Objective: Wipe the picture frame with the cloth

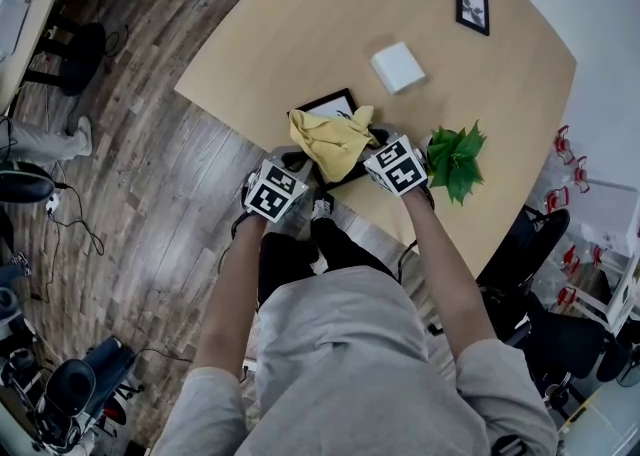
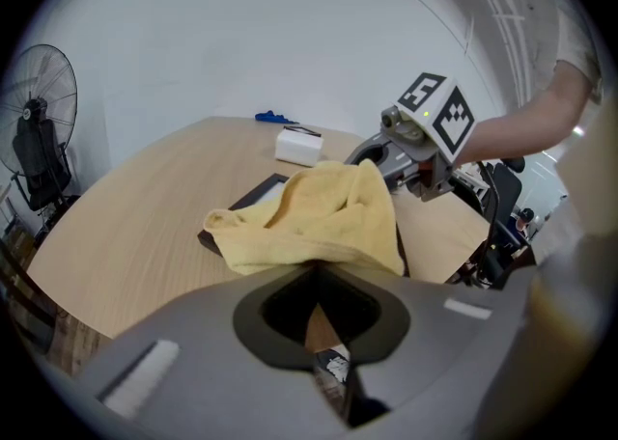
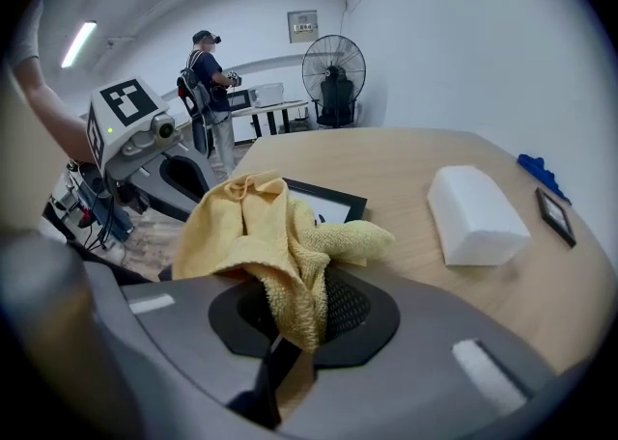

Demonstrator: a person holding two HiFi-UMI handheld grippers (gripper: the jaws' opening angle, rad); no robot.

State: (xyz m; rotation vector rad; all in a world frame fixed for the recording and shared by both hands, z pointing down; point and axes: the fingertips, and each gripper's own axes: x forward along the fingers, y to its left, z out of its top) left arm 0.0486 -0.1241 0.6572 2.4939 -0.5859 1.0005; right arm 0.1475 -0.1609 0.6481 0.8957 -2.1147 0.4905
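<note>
Picture frame is black-edged with a white face. It lies flat at the table's near edge, mostly covered by the cloth. The cloth is yellow terry, bunched and draped over the frame's middle.

Right gripper has its jaws pressed together, pinching a fold of the cloth. Left gripper has its jaws nearly together, leaving only a thin wedge of gap. Its tips sit at the frame's near side under the cloth's hem, so what they pinch can't be seen.

Counts:
- two grippers
- two frames: the covered one and a small dark frame far off across the table
- one potted green plant just beside the right gripper
- one white block beyond the covered frame
- one cloth
- one small blue thing at the far edge

Table is light wood with rounded corners. Floor is dark wood planks with cables and chair bases. Walls are white and ceiling strip lights are on. A standing fan and another person are at the back.
</note>
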